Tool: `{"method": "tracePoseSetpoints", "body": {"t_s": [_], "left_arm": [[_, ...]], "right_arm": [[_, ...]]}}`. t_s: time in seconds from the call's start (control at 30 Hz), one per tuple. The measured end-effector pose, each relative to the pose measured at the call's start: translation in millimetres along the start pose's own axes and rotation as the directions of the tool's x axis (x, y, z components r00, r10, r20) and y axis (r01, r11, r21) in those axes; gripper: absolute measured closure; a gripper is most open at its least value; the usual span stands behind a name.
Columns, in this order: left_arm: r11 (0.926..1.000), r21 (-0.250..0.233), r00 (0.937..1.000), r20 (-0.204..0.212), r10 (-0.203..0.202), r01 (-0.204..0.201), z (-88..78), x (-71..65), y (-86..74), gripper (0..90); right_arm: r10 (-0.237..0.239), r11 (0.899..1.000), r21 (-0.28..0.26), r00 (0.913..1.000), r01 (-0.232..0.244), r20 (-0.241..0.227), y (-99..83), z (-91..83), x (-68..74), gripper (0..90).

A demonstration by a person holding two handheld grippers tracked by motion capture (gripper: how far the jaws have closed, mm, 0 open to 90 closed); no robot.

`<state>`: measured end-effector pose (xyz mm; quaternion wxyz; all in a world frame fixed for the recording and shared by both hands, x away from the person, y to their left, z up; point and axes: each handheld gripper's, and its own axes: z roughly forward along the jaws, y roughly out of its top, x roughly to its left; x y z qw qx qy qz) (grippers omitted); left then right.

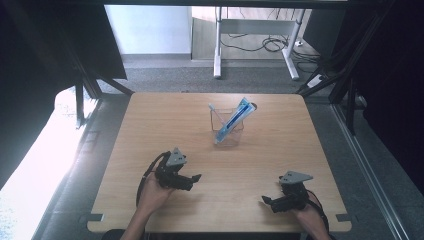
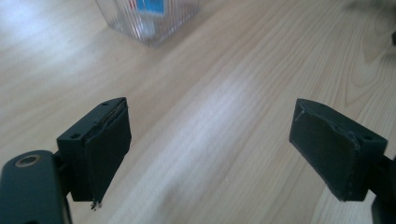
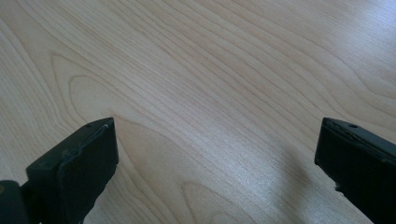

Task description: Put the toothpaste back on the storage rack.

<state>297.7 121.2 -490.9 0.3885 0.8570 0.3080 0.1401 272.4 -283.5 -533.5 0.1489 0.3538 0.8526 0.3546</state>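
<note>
High view: wooden surface (image 1: 165,120), clear cup (image 1: 227,131) near its middle holding a blue tube (image 1: 234,120) and a white stick (image 1: 214,111), both leaning. Left gripper (image 1: 196,177) and right gripper (image 1: 265,200) sit low near the front edge, well apart from the cup, fingers spread wide, empty. Judgement: left is nearer; come in level, straddle the tube above the rim, close gently so the cup doesn't tip.

Left claw (image 2: 210,140) jaws spread wide, bare wooden table (image 2: 224,93), clear ribbed cup (image 2: 149,21) beyond
</note>
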Motion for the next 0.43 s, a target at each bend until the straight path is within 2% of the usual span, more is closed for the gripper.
{"method": "tracePoseSetpoints", "body": {"t_s": [0.07,0.1,0.2,0.3,0.37,0.43], "left_arm": [[1.0000,0.008,1.0000,-0.002,-0.001,0.001,1.0,-1.6,-4.2,13.2],[0.9995,0.032,1.0000,-0.008,-0.002,0.002,4.5,-5.2,-13.7,13.2],[0.9974,0.072,1.0000,-0.006,0.000,0.000,9.3,-9.9,-24.1,13.1],[0.9912,0.130,0.9996,-0.012,0.027,-0.025,13.6,-15.7,-29.6,13.1],[0.9876,0.151,0.9987,-0.022,0.045,-0.042,15.0,-18.0,-31.5,13.1],[0.9878,0.151,0.9990,-0.017,0.042,-0.039,14.2,-17.8,-31.1,13.1]], "right_arm": [[0.000,1.000,0.000,1.0000,0.000,-0.001,0.1,0.0,0.3,0.0],[0.002,1.000,0.002,1.0000,-0.002,-0.003,0.1,0.2,0.7,0.0],[0.000,1.000,0.008,1.0000,0.000,-0.003,-0.1,1.0,1.1,0.0],[-0.005,1.000,0.019,1.0000,0.005,-0.003,-0.5,2.0,1.1,0.0],[-0.009,1.000,0.024,1.0000,0.009,-0.002,-0.9,2.3,1.4,0.0],[-0.012,1.000,0.020,0.9999,0.012,-0.003,-0.9,2.0,1.2,0.0]]}}
